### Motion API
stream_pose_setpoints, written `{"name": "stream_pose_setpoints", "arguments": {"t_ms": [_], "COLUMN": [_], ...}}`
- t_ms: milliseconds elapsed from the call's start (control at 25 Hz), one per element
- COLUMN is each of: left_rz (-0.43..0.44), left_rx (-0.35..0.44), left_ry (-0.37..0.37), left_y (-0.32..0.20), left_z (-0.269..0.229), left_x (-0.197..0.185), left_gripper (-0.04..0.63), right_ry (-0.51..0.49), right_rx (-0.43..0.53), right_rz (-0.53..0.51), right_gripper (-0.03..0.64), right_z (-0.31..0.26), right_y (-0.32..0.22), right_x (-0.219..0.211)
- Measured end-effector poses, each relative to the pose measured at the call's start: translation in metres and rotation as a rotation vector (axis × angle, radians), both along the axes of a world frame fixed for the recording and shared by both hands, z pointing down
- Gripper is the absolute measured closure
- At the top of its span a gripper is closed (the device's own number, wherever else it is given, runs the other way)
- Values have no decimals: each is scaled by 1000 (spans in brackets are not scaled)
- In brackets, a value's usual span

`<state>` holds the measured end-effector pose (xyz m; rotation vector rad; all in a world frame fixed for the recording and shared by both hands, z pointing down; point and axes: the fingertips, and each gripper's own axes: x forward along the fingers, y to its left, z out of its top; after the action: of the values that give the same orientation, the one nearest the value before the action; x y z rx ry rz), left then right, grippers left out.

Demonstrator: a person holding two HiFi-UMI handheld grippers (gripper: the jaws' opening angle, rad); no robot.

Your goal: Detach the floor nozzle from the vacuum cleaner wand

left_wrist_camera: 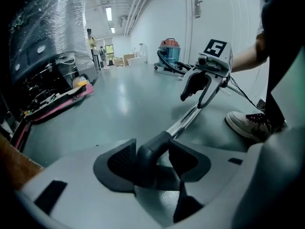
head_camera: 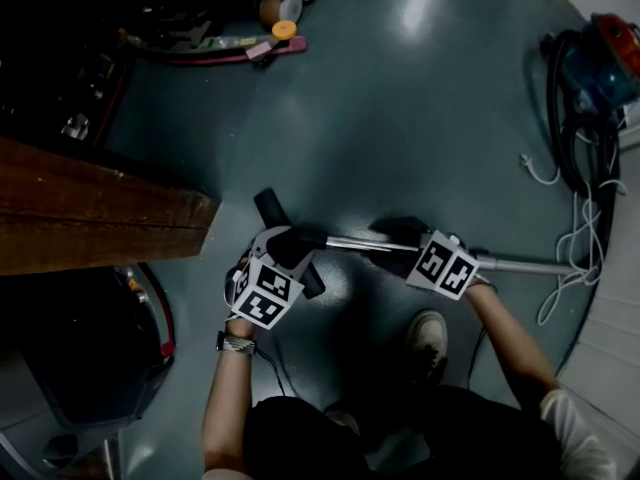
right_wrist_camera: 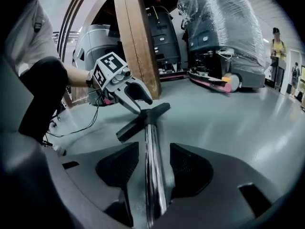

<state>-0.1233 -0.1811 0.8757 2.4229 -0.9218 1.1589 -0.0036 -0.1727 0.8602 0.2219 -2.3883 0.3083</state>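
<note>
The vacuum's black floor nozzle (head_camera: 270, 208) lies on the grey floor, joined to the chrome wand (head_camera: 530, 265), which runs off to the right. My left gripper (head_camera: 290, 243) is at the nozzle's neck. In the left gripper view the black neck (left_wrist_camera: 152, 149) sits between the pads of the left gripper (left_wrist_camera: 152, 162) and nearly fills the gap, with no squeeze showing. My right gripper (head_camera: 400, 248) straddles the wand further along. In the right gripper view the wand (right_wrist_camera: 153, 156) runs between the spread pads of the right gripper (right_wrist_camera: 155, 168) with space on both sides, and the nozzle (right_wrist_camera: 143, 118) lies beyond.
The red and blue vacuum body (head_camera: 600, 58) stands far right with its hose and a white cord (head_camera: 575, 218). A wooden tabletop (head_camera: 100, 208) juts in from the left. The person's shoe (head_camera: 430, 338) is planted just below the wand. A plastic-wrapped machine (right_wrist_camera: 224, 27) stands behind.
</note>
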Motion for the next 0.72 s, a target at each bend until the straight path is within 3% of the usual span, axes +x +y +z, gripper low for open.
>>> {"name": "stream_pose_setpoints", "arguments": {"t_ms": [720], "left_rz": [64], "left_rx": [-83], "left_ry": [-93], "left_y": [3], "left_z": [36], "left_x": [5], "left_gripper": [316], "right_ry": [105], "right_rx": [-87], "right_rz": [-117], "right_gripper": [407], "right_z": [44], "right_y": [9], "right_x": [16]}}
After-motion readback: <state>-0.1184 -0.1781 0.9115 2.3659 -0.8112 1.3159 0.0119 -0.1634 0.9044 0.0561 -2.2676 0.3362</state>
